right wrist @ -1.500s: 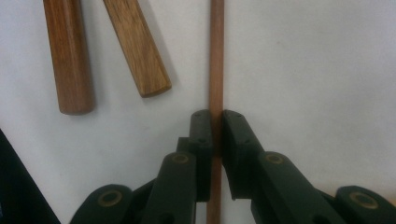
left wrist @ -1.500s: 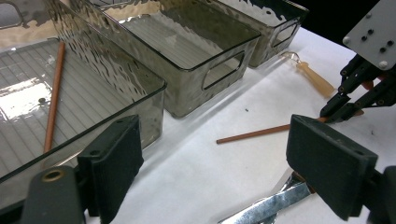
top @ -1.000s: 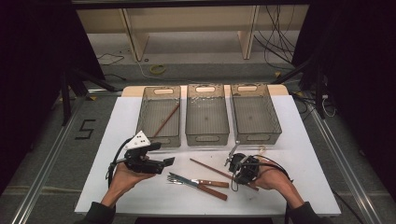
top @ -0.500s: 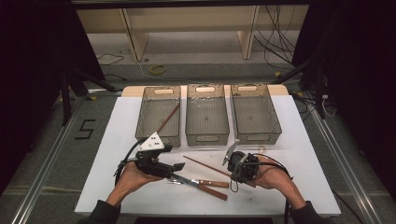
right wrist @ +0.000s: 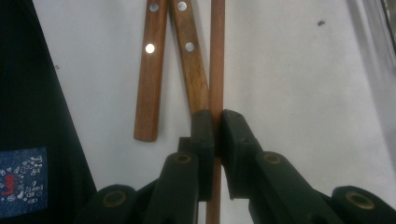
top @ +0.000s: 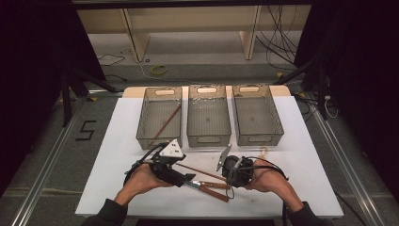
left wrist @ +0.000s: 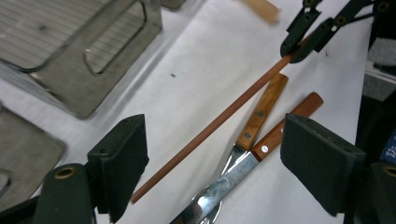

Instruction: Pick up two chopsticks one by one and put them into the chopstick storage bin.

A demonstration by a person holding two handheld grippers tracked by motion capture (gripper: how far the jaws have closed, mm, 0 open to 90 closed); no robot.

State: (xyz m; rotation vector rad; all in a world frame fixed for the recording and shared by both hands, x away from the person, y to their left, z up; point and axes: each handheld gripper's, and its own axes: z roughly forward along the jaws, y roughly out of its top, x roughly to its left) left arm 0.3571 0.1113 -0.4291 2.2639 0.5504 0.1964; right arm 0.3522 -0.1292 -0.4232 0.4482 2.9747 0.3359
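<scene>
**Right gripper pinches the chopstick while the left hovers wide over the cutlery**

High view: the left gripper (top: 188, 181) reaches over the knives (top: 209, 188) on the white table (top: 306, 155), and the right gripper (top: 225, 165) sits at the chopstick's (top: 200, 172) far end. Three bins (top: 208, 136) stand beyond both; the left one already holds a stick.

Left gripper view: its fingers (left wrist: 123, 163) are apart and have just been closing a little, pressing on nothing. The chopstick (left wrist: 210, 128) and two wooden-handled knives (left wrist: 254, 123) lie between them.

Right gripper view: the fingers (right wrist: 203, 135) are clamped together on the chopstick (right wrist: 216, 56), with two handles (right wrist: 149, 70) just to their left.

Risk: the grip sits near the stick's end, so lifting may swing or slip it. If the left gripper closes here, it could catch a knife along with the stick.
</scene>
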